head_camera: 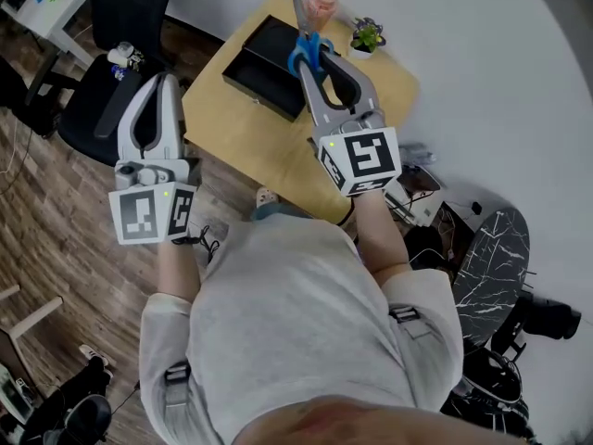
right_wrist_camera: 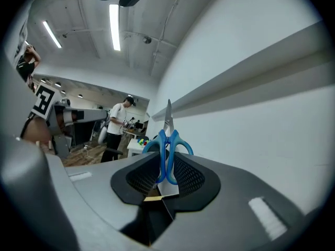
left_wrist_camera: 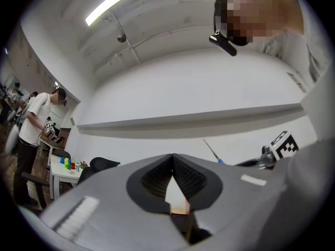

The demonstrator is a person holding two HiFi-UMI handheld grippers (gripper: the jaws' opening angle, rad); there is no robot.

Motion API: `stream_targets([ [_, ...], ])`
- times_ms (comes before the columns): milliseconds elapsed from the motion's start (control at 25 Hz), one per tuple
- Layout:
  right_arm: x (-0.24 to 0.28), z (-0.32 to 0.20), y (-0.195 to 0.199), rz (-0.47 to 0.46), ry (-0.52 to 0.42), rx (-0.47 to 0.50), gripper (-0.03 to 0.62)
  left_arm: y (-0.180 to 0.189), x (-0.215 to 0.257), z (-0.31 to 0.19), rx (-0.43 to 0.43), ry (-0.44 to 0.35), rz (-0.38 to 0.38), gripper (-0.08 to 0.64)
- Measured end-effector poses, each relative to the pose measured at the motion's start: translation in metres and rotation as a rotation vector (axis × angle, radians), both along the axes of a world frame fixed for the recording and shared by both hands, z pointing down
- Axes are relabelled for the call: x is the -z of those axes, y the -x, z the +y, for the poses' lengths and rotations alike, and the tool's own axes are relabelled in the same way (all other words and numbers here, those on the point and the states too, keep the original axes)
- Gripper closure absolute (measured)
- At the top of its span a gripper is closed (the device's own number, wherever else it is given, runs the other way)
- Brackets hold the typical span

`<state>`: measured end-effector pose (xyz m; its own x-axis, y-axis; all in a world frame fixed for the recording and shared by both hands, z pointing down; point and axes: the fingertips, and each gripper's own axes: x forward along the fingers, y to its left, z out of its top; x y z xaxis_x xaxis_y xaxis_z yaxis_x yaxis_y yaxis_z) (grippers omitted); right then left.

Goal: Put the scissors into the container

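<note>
Blue-handled scissors point(head_camera: 309, 46) are clamped by their handles in my right gripper point(head_camera: 320, 63), blades pointing away from me. In the right gripper view the scissors point(right_wrist_camera: 168, 140) stand upright between the shut jaws of the gripper point(right_wrist_camera: 166, 161). The black open container point(head_camera: 262, 66) lies on the wooden table point(head_camera: 250, 137), under and just left of the scissors in the head view. My left gripper point(head_camera: 159, 86) is held up left of the table, jaws shut with nothing between them; its tips point(left_wrist_camera: 172, 157) meet. From the left gripper view the scissors' blade point(left_wrist_camera: 211, 150) shows thin at right.
A small potted plant point(head_camera: 367, 37) and a pink object point(head_camera: 322, 6) sit at the table's far edge. A black office chair point(head_camera: 102, 91) stands to the left, a dark marbled side table point(head_camera: 491, 258) to the right. A person in a white shirt point(left_wrist_camera: 34, 124) stands far off.
</note>
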<state>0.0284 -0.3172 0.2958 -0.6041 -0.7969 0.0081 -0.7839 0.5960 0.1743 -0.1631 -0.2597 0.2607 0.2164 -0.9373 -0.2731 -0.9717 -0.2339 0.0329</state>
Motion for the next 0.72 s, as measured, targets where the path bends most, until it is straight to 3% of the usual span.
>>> stream_targets([
  [320,-0.083,-0.041,0.020,0.177,0.190,0.106,0.509,0.013,-0.024,-0.020,0.054,0.065,0.005,0.502],
  [720,-0.170,-0.068,0.030,0.315,0.425,0.202,0.509,0.022,-0.042,-0.030,0.109,0.117,0.010,0.503],
])
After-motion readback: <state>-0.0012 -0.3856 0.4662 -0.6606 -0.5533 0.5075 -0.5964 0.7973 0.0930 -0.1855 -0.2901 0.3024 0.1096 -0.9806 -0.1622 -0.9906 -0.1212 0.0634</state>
